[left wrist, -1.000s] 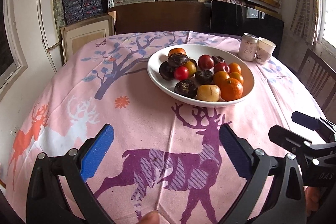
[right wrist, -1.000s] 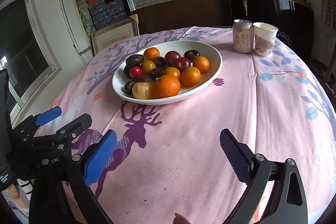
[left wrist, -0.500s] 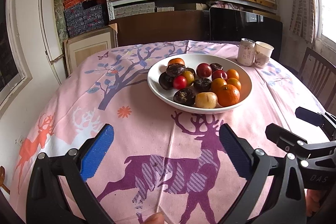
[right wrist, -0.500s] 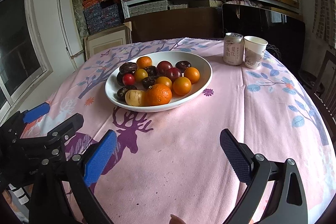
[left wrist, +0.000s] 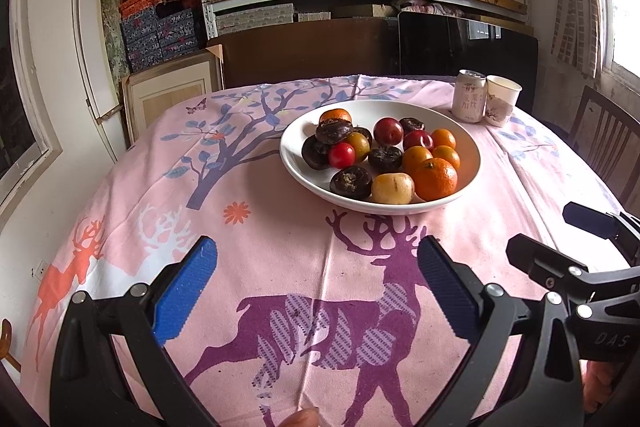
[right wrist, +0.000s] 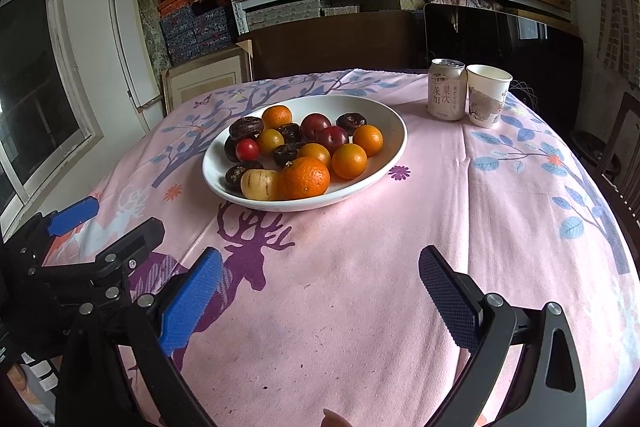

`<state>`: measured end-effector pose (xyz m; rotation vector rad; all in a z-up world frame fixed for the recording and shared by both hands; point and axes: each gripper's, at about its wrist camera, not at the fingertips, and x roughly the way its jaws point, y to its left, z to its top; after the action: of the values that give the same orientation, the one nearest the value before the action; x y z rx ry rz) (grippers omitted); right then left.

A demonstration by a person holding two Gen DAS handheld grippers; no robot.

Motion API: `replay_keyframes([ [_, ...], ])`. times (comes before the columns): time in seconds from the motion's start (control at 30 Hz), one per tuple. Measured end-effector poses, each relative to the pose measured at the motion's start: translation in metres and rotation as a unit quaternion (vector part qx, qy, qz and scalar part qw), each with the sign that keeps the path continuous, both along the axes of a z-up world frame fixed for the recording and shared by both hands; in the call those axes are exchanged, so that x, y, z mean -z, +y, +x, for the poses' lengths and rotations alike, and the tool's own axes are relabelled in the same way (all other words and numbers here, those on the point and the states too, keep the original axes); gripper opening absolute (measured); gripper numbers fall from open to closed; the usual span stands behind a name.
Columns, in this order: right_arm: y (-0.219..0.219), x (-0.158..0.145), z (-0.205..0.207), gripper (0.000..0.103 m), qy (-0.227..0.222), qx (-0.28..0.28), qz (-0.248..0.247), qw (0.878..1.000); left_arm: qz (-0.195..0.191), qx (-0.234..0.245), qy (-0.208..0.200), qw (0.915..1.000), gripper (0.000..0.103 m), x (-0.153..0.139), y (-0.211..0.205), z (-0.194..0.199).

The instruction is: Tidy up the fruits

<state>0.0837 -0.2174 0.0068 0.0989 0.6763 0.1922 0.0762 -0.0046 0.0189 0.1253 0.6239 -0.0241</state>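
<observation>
All the fruit (left wrist: 380, 155) lies in one white bowl (left wrist: 472, 151) near the middle of the table (left wrist: 280, 247), which is covered by a pink cloth printed with deer and trees. The kinds are mixed together: oranges of several sizes, dark red plums, one small red round fruit, a pale yellow oval fruit, and several dark brown, wrinkled pieces. The largest orange (right wrist: 305, 177) and the pale yellow fruit (right wrist: 260, 184) touch each other at the near rim. No fruit shows on the cloth outside the bowl.

A drink can (right wrist: 446, 89) and a paper cup (right wrist: 488, 95) stand upright, side by side, past the far right of the bowl and clear of it.

Left tool (left wrist: 316, 291): jaws wide apart, nothing between the blue pads, held over the purple deer print on the near side of the bowl. Right tool (right wrist: 320, 299): jaws equally wide, empty, held over bare cloth to the right of the left tool. Both point toward the bowl and are well apart from it. The wide setting suits round fruit of this size.

Judgement: the scene fits two stages. Either the fruit has been gathered into the bowl as the end result, or the mixed pile is waiting to be sorted by kind. These views do not settle which. No second container shows.
</observation>
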Motion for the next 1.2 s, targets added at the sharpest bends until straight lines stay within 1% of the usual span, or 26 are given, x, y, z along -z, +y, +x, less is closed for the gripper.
replay_keyframes([
  [1.2,0.0003,0.0008,0.0001,0.099,0.004,-0.001,0.002,1.000,0.002,0.001,0.004,1.0000,0.098,0.0005,0.0006,0.0006],
])
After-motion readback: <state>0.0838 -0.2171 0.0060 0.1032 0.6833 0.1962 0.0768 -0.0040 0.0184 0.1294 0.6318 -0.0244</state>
